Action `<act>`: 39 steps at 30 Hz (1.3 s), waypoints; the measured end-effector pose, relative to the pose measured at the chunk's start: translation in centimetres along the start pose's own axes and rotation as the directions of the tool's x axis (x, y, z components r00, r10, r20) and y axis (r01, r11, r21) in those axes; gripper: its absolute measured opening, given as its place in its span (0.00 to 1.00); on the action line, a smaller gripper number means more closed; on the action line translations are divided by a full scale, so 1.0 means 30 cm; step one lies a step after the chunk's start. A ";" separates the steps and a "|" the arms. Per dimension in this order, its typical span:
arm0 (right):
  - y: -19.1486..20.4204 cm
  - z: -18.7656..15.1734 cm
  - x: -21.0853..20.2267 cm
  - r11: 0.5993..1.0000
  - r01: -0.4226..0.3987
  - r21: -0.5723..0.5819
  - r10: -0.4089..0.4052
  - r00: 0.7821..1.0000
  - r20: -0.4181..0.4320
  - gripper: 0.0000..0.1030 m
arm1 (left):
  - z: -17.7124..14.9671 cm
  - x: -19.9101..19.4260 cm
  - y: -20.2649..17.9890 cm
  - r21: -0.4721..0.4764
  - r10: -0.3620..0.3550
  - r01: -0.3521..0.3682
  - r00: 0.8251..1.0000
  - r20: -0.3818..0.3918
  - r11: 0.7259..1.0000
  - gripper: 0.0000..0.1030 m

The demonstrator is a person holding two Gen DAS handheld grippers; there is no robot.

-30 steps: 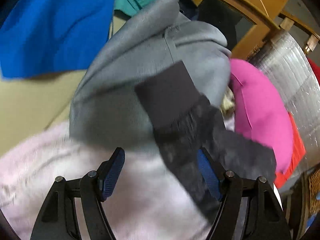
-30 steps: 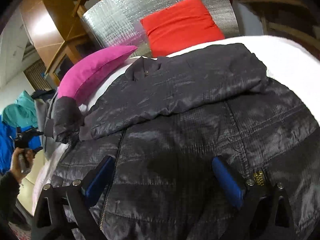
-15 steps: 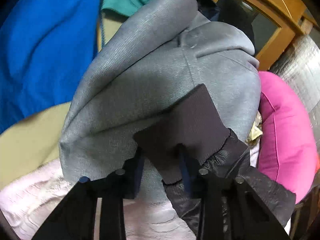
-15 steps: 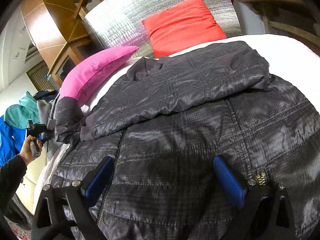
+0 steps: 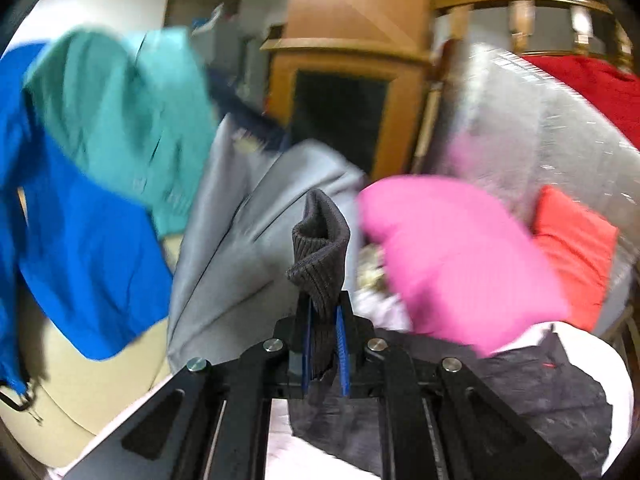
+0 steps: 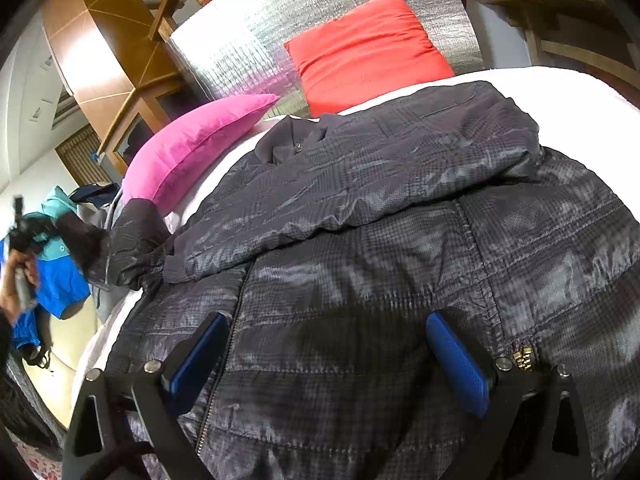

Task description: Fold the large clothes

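A dark quilted jacket (image 6: 380, 240) lies spread on the white bed (image 6: 560, 84), one sleeve folded across its chest. My right gripper (image 6: 326, 328) hovers open just over the jacket's lower front, with nothing between its blue pads. The other sleeve (image 6: 132, 240) trails off the bed's left side. My left gripper (image 5: 324, 308) has its jaws closing on that sleeve's ribbed cuff (image 5: 320, 240), which sticks up between the pressing pads. In the right wrist view, a hand holds the left gripper (image 6: 20, 236) raised at the far left.
A pink pillow (image 6: 192, 156) and a red pillow (image 6: 364, 52) lean on the silver foil headboard (image 6: 260, 40). Grey (image 5: 240, 260), blue (image 5: 80, 260) and teal (image 5: 128, 120) clothes are heaped left of the bed. Behind them stands a wooden cabinet (image 5: 340, 80).
My left gripper has shut on the ribbed cuff and risen with it, rolling as it went, so the sleeve lifts off the grey garment. The right gripper has stayed still and open.
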State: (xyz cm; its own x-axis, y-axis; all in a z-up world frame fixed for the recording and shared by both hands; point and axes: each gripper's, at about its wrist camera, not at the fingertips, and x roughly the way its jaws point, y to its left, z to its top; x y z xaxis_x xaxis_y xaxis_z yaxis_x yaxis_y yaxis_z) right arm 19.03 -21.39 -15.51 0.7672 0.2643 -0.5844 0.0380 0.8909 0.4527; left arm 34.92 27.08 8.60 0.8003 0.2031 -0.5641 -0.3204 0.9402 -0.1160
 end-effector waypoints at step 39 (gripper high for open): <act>-0.123 0.040 -0.058 0.942 -0.159 0.296 0.137 0.986 0.091 0.96 | -0.710 -0.133 -1.395 0.301 -0.317 0.458 0.852 -0.416 0.836 0.45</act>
State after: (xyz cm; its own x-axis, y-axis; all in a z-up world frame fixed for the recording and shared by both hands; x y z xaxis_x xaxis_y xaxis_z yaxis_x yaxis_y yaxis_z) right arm 18.33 -25.59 -15.34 0.8202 0.3494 -0.4529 0.1037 0.6878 0.7185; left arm 34.34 -18.91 -1.71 0.5730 -0.2388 -0.7840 0.2515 0.9617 -0.1091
